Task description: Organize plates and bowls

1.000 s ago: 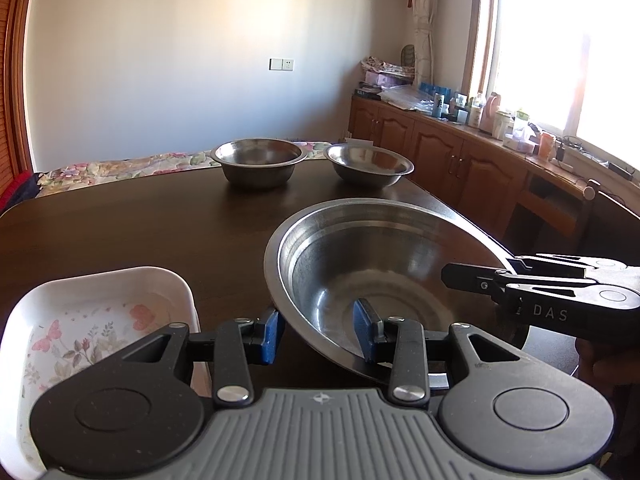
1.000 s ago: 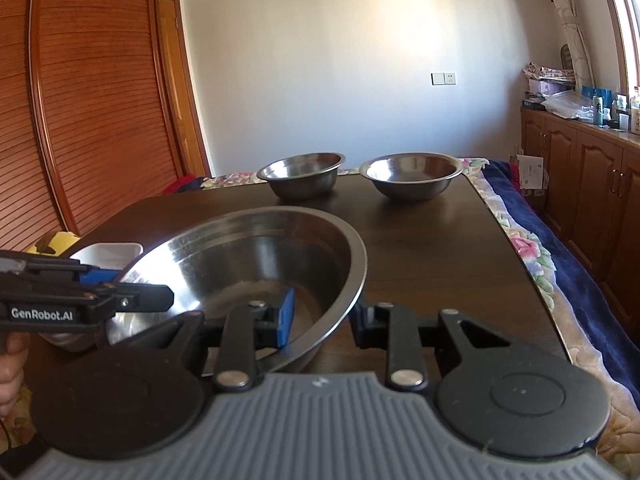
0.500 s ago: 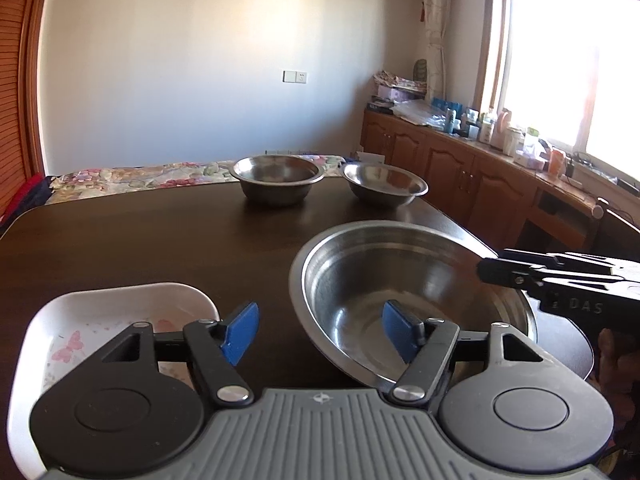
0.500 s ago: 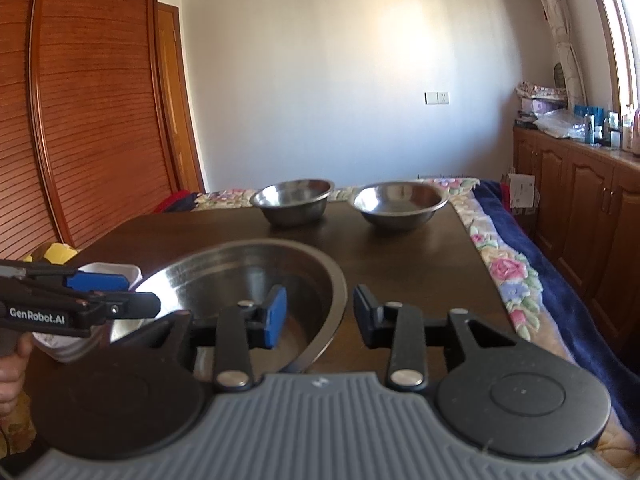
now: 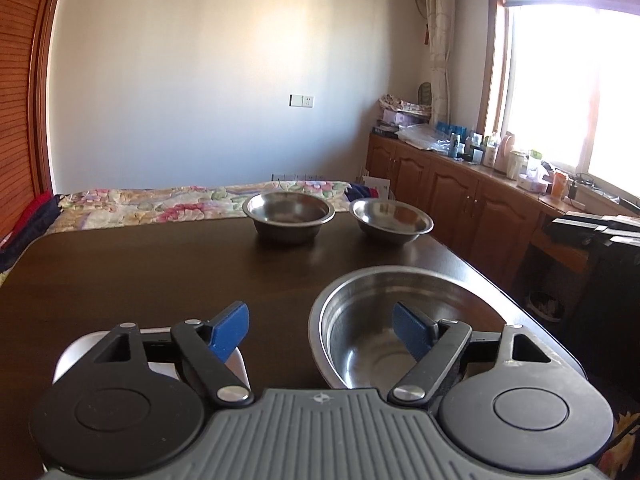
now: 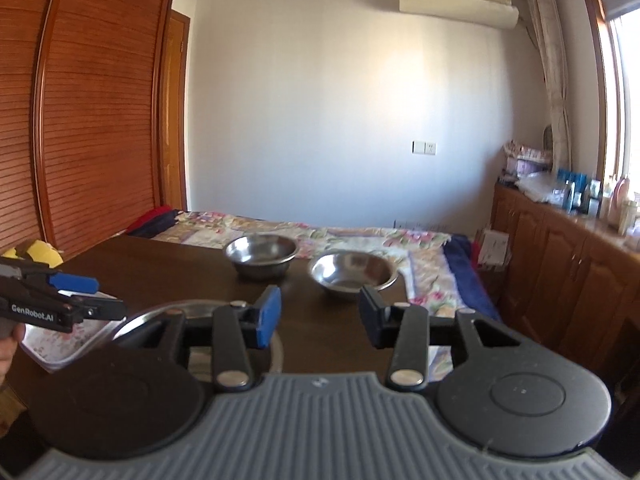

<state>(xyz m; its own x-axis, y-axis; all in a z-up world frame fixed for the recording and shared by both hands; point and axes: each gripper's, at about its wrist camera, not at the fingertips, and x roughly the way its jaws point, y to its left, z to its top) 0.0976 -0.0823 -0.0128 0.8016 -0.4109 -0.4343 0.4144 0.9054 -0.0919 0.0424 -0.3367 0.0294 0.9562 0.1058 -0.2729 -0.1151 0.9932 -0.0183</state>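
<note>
Both hand-held grippers have let go of the big bowl [image 5: 404, 320] and drawn back and up from it. A second ago each pinched its rim from opposite sides; now the left hand-held gripper [image 5: 320, 330] stands with its jaws wide apart, above the gap between the tray [image 5: 236, 362] and the bowl. The right hand-held gripper [image 6: 318, 318] is likewise spread and holding nothing.

The big bowl rests on the bench [image 5: 160, 272] near its right edge, at the near end, just beside the white floral tray. So that placement looks finished. Two smaller bowls, the deep bowl [image 5: 290, 216] and the shallow bowl [image 5: 390, 222], sit side by side at the far edge, apart from each other. Probably these come next, perhaps nested into the big one.
</note>
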